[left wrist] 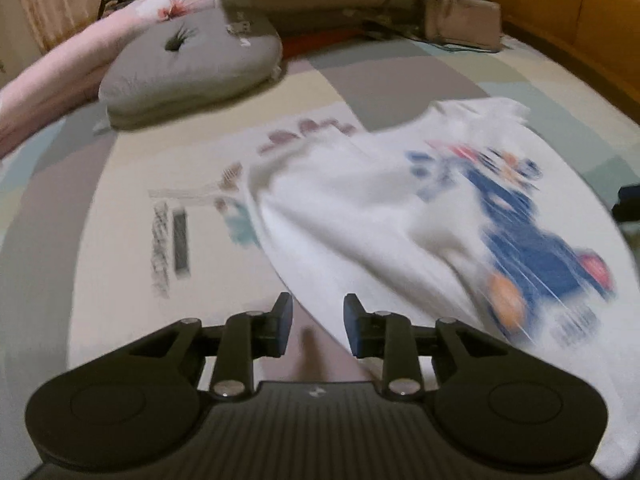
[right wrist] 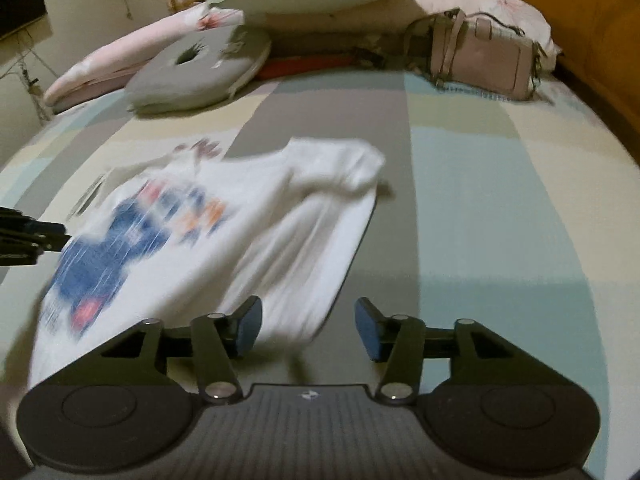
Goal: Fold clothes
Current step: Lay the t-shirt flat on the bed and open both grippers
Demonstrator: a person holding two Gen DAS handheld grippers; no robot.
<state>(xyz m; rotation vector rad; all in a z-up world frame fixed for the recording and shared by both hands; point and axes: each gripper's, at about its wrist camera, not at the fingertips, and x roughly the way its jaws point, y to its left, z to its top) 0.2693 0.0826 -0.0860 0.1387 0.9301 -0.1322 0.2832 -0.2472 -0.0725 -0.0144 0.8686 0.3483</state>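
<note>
- Lying crumpled on the striped bed (right wrist: pixel 480 184): white t-shirt (left wrist: pixel 360 208) with blue print, blurred.
- Left tongs (left wrist: pixel 318 326) apart; shirt edge crosses the gap, pads not pressing it.
- Right tongs (right wrist: pixel 308 328) wide apart; shirt hem by the left finger, not gripped.
- Grey cushion (left wrist: pixel 188 68) and pink bag (right wrist: pixel 484 56) well behind.

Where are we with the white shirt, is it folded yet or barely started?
Barely started. Done: the white shirt lies on the striped bedspread, print side up, blurred and rumpled. In hand: nothing; the left gripper and right gripper are both open, with shirt cloth near their fingers but not pinched. Left: smoothing it flat, then every fold; no crisp crease shows.
</note>
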